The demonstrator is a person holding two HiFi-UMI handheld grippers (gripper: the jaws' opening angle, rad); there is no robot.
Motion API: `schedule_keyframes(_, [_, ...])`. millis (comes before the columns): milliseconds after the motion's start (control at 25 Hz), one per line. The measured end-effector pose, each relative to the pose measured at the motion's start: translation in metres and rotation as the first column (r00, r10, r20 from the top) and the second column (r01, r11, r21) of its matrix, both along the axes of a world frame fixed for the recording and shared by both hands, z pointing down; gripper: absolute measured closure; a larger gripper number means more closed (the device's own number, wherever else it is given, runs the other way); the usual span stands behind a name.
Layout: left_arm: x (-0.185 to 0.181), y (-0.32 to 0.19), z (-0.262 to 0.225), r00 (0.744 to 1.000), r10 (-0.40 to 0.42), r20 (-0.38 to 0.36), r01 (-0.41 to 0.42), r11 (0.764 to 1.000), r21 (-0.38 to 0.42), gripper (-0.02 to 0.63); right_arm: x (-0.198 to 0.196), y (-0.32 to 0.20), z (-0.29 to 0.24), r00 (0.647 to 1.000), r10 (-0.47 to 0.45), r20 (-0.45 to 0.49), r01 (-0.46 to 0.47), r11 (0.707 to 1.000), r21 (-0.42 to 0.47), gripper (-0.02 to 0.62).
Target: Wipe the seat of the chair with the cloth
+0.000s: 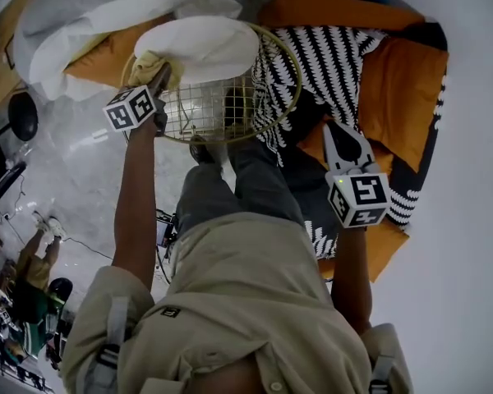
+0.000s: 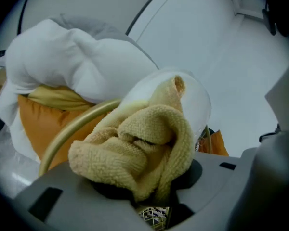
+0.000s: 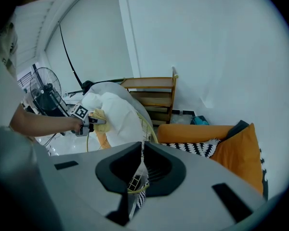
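L gripper (image 1: 160, 76) is pinching the cloth (image 2: 144, 143) hard. It's a bunched yellow wad sticking out past the jaws. R gripper (image 3: 142, 150) is pressed together w/ nothing in it. It's hanging well apart from the chair, over the b/w patterned cushion (image 1: 329, 64).

The cloth is sitting at the chair's gold rim (image 1: 292, 64) on my left side, up against the white cushion (image 1: 205, 43). Can't tell if it's actually touching the rim or just over it.

Risks I'm seeing from here:
- The cloth is wadded, not flat, so the contact patch is prob small. I'm likely going to be smearing a narrow stripe and missing most of the seat.
- The wire mesh (image 1: 214, 109) is exposed below the cushion. Terry loops are prone to snagging on it, and a snag + pull could drag the cloth out of the jaws.
- The white cushion is covering much of the seat. I could end up wiping the cushion, or shoving it off the far side.
- Nothing is bracing the chair. R gripper is idle, so a hard sideways stroke may be tipping or swivelling the thing.
- Jaw tips are close to the rim. If I'm pressing too low it'll be plastic on metal, not cloth.
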State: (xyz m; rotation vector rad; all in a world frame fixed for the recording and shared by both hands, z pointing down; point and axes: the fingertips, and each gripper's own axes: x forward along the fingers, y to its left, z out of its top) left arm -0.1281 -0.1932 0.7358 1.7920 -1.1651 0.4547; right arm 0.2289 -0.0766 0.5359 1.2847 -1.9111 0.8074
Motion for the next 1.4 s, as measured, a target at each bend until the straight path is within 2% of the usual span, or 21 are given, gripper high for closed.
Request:
schedule_keyframes(120, [-0.02, 0.01, 0.011, 0.994, -0.11, 0.0, 0.11, 0.994, -0.024, 0.422, -0.002, -0.003, 0.001, 1.0, -0.001, 0.002, 0.001, 1.0, -0.002, 0.568])
schedule_keyframes(240, [-0.006, 0.016, 0.024, 0.992, -0.122, -0.025, 0.12, 0.991, -0.058, 0.422, -0.002, -0.001, 0.004, 1.0, 0.003, 0.002, -0.003, 1.0, -0.009, 0.568])
schedule_keyframes(360, [0.043, 0.021, 0.037, 0.992, -0.074, -0.1, 0.064, 0.993, -0.103, 0.422, 0.002, 0.003, 0.008, 1.0, 0.016, -0.002, -0.016, 1.0, -0.022, 0.568])
schedule_keyframes(480, [0.11, 0.016, 0.048, 0.979, -0.042, -0.199, 0.013, 0.99, -0.141, 0.422, 0.012, 0.009, 0.014, 0.999, 0.036, -0.011, -0.037, 0.999, -0.036, 0.568])
schedule_keyframes(680, [0.237, 0.02, 0.045, 0.913, -0.025, -0.408, -0.064, 0.977, -0.204, 0.422, 0.03, 0.023, 0.02, 0.997, 0.075, -0.027, -0.076, 0.995, -0.056, 0.568])
schedule_keyframes(800, [0.258, 0.018, 0.045, 0.899, -0.035, -0.436, -0.059, 0.978, -0.201, 0.423, 0.037, 0.026, 0.021, 0.995, 0.09, -0.031, -0.091, 0.994, -0.056, 0.568])
schedule_keyframes(880, [0.243, 0.015, 0.05, 0.909, -0.051, -0.413, -0.037, 0.979, -0.201, 0.423, 0.041, 0.027, 0.022, 0.995, 0.097, -0.032, -0.098, 0.993, -0.059, 0.568])
schedule_keyframes(1000, [0.202, 0.014, 0.061, 0.929, -0.088, -0.36, 0.011, 0.978, -0.21, 0.423, 0.041, 0.026, 0.028, 0.995, 0.093, -0.026, -0.095, 0.993, -0.069, 0.568])
schedule_keyframes(1160, [0.12, 0.018, 0.069, 0.947, -0.148, -0.284, 0.09, 0.974, -0.208, 0.423, 0.022, 0.013, 0.03, 0.999, 0.041, -0.004, -0.042, 0.997, -0.061, 0.568])
schedule_keyframes(1320, [0.005, 0.023, 0.067, 0.926, -0.323, -0.197, 0.287, 0.939, -0.189, 0.426, 0.003, 0.003, 0.031, 1.0, -0.007, 0.009, 0.008, 0.998, -0.057, 0.568])
schedule_keyframes(1400, [-0.039, 0.025, 0.066, 0.914, -0.375, -0.153, 0.35, 0.921, -0.17, 0.428, -0.005, 0.002, 0.033, 1.0, -0.025, 0.014, 0.025, 0.998, -0.06, 0.568])
